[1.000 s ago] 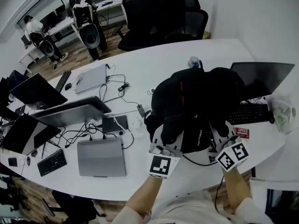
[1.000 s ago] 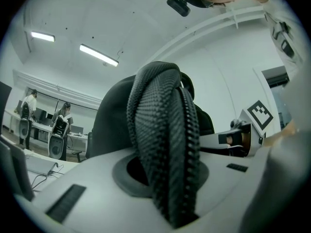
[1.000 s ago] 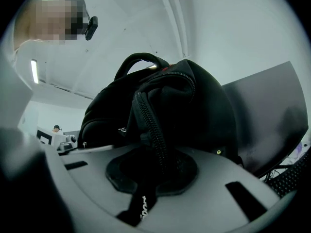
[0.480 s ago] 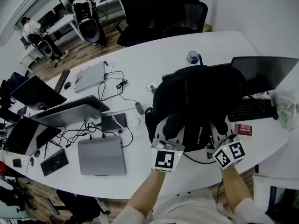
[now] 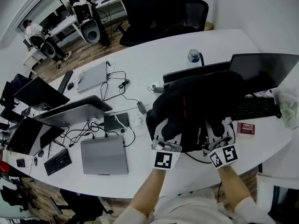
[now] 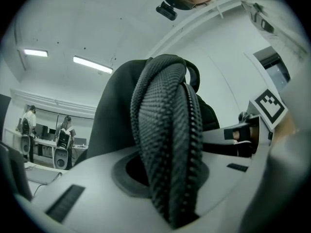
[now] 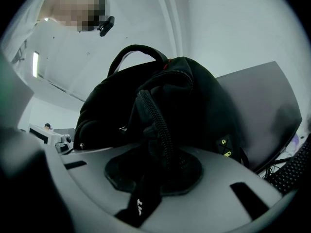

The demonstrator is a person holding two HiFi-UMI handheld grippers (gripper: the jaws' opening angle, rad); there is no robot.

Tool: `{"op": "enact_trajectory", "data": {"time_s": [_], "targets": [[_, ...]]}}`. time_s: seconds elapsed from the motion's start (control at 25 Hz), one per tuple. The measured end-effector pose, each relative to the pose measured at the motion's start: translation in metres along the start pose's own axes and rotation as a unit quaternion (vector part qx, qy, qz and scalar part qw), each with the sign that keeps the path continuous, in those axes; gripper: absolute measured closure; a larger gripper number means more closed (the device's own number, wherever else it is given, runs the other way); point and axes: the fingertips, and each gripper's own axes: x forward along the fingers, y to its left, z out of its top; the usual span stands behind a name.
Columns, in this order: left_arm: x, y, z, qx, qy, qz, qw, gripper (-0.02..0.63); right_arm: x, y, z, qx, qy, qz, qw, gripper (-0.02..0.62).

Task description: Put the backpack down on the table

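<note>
The black backpack (image 5: 196, 101) slumps on the white table (image 5: 140, 62) in front of me, with a red stripe down its middle. My left gripper (image 5: 167, 133) is at its near left side, shut on a grey mesh shoulder strap (image 6: 167, 144) that runs between the jaws. At the near right side, my right gripper (image 5: 216, 133) has a black shoulder strap (image 7: 156, 125) lying across its pad. Its jaws are opening, with the strap still between them. The pack's top handle (image 7: 138, 52) arches above.
A dark open laptop (image 5: 264, 71) and a black keyboard (image 5: 254, 108) sit right behind the pack. A water bottle (image 5: 194, 56) stands beyond it. A closed grey laptop (image 5: 103, 155), cables (image 5: 117, 85) and more laptops lie to the left. A red card (image 5: 246, 128) lies near the right gripper.
The backpack and both grippers have sunk toward the table and come slightly nearer. The bottle and the dark screen edge behind the pack now show.
</note>
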Motion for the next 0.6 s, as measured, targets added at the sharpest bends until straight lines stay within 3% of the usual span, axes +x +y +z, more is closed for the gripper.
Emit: {"op": "enact_trajectory", "data": {"time_s": [0.6], "targets": [[-0.038, -0.022, 0.003, 0.02, 0.015, -0.009, 0.9996, 0.506, -0.04, 0.021, -0.006, -0.033, 0.019, 0.025, 0.999, 0.528]]}}
